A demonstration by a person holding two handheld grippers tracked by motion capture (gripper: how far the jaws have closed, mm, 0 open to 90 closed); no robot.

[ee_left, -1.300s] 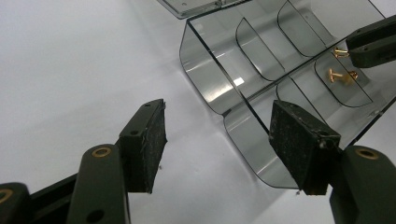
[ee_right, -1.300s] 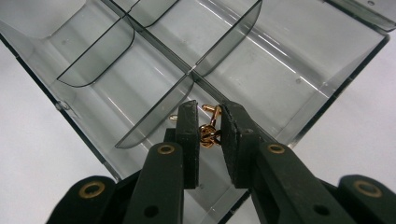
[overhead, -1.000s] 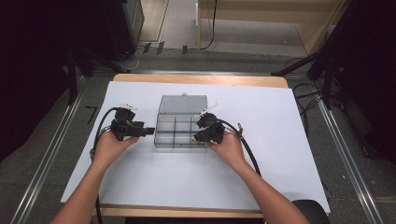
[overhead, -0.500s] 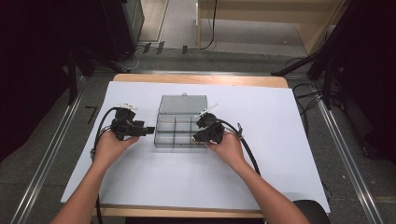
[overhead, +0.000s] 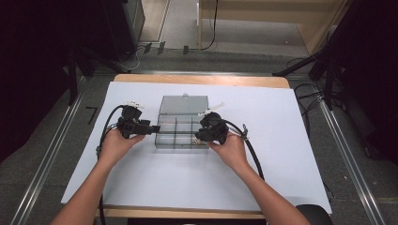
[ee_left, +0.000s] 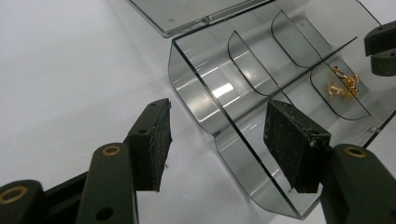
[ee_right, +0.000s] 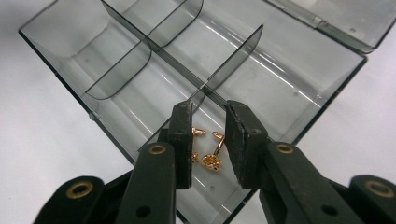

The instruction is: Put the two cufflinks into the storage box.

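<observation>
1. Right tool (ee_right: 208, 140) hung over the near corner compartment of the clear organizer box (overhead: 180, 129), jaws a narrow gap apart and having just been opening. The gold earrings (ee_right: 205, 149) lay on the compartment floor directly below that gap, apparently loose of both pads.
2. Left tool (ee_left: 224, 140) stood wide across the box's end wall (ee_left: 205, 121), one pad outside over the white surface (ee_left: 60, 70), the other inside the box. Its jaws had just been closing, but neither pad pressed the wall.
3. Risk at the right tool: a pad could catch an earring hook as it withdrew and drag the piece up or flick it over the low divider (ee_right: 233, 51) just beyond the tool, because the jaws were so close to the earrings.
4. Risk at the left tool: closing harder on the thin curved wall could tip or skid the light box, jolting the earrings; the open lid (overhead: 184, 104) on the box's far side would not stop that.
5. Pose: in the high view both forearms reached forward, the left hand (overhead: 115, 143) and right hand (overhead: 230, 147) holding the tools at opposite ends of the box, each pointing inward and tilted down.
</observation>
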